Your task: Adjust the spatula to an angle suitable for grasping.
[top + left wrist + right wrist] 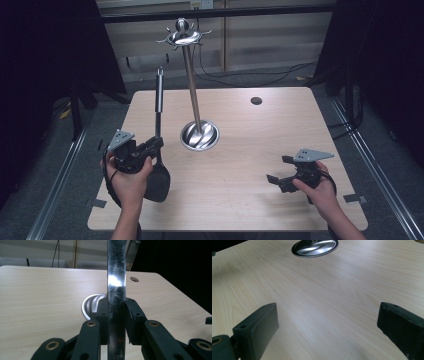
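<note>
Spatula (159, 150) stands near upright at the near left of the surface (260, 150), its steel handle pinched in the left hand-held gripper (116, 315). High view shows the utensil stand (192, 95) whole; gripper views show its base. Right hand-held gripper (327, 322) hangs spread wide.

Left gripper (150, 148), held in the left hand (127, 175) at the worktop's near-left, jaws clamped on a spatula handle (116, 290). Right gripper (277, 172), held in the right hand (320, 192) at near-right, jaws spread wide, gripping nothing.
</note>
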Available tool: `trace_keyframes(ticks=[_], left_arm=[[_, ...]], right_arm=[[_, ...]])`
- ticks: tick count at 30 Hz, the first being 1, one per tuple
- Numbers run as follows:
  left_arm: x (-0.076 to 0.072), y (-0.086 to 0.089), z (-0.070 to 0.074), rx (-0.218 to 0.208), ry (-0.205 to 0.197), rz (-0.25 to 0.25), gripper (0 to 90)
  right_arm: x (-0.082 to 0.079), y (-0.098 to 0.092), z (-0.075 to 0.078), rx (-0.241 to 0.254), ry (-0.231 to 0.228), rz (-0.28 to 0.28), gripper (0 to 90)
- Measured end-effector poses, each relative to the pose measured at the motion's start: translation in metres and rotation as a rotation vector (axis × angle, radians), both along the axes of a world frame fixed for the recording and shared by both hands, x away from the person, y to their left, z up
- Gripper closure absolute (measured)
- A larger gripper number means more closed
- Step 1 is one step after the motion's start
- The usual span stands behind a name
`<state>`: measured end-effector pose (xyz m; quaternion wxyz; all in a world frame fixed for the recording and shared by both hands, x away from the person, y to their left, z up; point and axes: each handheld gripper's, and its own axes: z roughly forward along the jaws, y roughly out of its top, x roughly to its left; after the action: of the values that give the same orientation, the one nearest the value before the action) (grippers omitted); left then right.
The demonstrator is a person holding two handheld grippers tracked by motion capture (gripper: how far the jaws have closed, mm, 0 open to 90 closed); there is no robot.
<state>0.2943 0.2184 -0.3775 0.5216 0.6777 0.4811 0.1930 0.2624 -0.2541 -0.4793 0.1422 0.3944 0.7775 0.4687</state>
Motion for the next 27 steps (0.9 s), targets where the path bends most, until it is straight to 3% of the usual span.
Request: trace_keyframes(ticks=[6,27], left_arm=[[-0.004,-0.003,0.006,-0.006,-0.034,-0.003,75.5],[-0.007,-0.005,0.020,-0.012,-0.081,-0.016,75.5]], right_arm=[[0.000,0.001,0.000,-0.001,0.003,0.002,3.4],[0.000,0.002,-0.001,-0.003,0.005,0.007,3.4]])
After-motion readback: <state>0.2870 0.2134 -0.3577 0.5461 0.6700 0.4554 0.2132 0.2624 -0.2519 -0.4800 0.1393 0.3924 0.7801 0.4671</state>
